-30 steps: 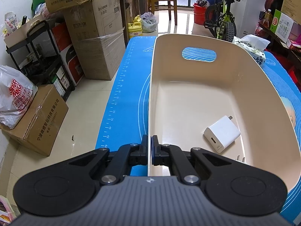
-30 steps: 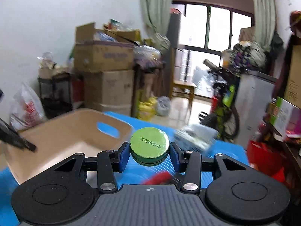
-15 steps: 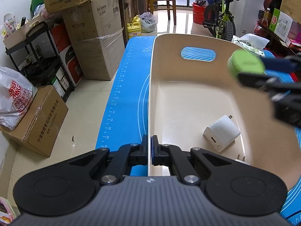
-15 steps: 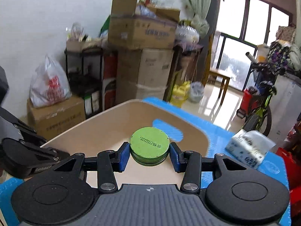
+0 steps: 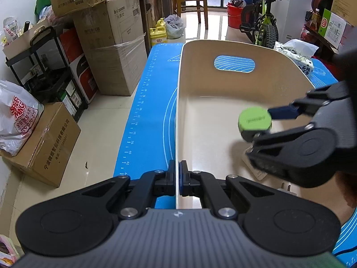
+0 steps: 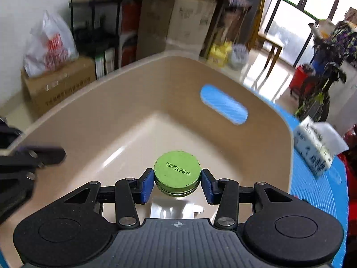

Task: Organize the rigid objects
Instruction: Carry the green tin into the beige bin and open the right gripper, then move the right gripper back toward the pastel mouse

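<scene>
A beige plastic bin [image 5: 234, 102] with a handle slot stands on a blue mat [image 5: 147, 102]. My left gripper [image 5: 177, 178] is shut on the bin's near left rim. My right gripper [image 6: 177, 184] is shut on a round green tin [image 6: 177, 172] and holds it inside the bin, above its floor. The tin also shows in the left wrist view [image 5: 254, 120], held by the right gripper [image 5: 262, 126]. A white charger [image 6: 171, 208] lies on the bin floor, mostly hidden under the right gripper.
A tissue pack [image 6: 314, 147] lies on the mat right of the bin. Cardboard boxes [image 5: 111, 51], a black shelf [image 5: 44, 67] and a plastic bag [image 5: 15, 120] stand on the floor to the left. A bicycle [image 5: 261, 22] stands at the back.
My right gripper has carried the green tin over the bin's rim and down into the bin, covering the white charger. My left gripper has stayed shut on the rim.
</scene>
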Demonstrator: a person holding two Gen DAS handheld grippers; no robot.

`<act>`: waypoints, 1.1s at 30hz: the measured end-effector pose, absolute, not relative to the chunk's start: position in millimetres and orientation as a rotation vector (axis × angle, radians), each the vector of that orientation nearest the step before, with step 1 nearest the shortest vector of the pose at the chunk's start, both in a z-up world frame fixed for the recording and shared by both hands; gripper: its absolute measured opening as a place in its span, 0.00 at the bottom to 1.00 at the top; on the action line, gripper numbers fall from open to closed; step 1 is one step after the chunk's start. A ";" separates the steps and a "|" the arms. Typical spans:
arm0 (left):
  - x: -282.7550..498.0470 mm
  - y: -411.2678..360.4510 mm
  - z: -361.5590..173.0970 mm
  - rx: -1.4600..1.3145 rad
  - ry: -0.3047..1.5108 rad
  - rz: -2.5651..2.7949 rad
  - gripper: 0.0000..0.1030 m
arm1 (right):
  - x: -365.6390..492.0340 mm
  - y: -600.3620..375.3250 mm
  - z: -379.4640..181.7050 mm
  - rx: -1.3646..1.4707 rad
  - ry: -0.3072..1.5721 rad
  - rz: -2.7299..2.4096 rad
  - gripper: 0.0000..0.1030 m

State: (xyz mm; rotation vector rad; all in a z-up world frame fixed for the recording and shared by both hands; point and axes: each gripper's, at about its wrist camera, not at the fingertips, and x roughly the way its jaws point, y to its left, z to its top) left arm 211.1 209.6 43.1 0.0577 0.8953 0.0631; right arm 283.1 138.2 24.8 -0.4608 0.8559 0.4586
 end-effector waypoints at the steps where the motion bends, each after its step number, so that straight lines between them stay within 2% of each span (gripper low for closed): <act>1: 211.7 208.4 43.8 0.059 0.895 0.063 0.03 | 284.1 140.0 22.4 -0.474 0.872 0.454 0.49; 7: 210.5 203.5 47.4 0.069 0.884 0.061 0.03 | 286.9 141.5 16.5 -0.487 0.922 0.444 0.49; 10: 210.6 203.2 47.9 0.071 0.883 0.064 0.03 | 286.9 138.3 19.7 -0.463 0.907 0.441 0.57; 13: 211.8 202.7 46.5 0.073 0.887 0.073 0.03 | 281.0 130.7 28.9 -0.431 0.868 0.447 0.74; 14: 212.3 202.0 46.5 0.074 0.889 0.076 0.03 | 279.1 128.6 31.4 -0.426 0.859 0.447 0.76; 25: 213.3 208.0 45.1 0.054 0.900 0.068 0.03 | 254.7 63.8 90.4 -0.330 0.699 0.465 0.81; 30: 213.7 208.1 44.1 0.052 0.899 0.068 0.03 | 248.4 14.2 114.9 -0.264 0.617 0.404 0.93; 33: 214.1 208.0 44.0 0.053 0.900 0.068 0.03 | 247.9 -16.9 115.7 -0.238 0.615 0.368 0.93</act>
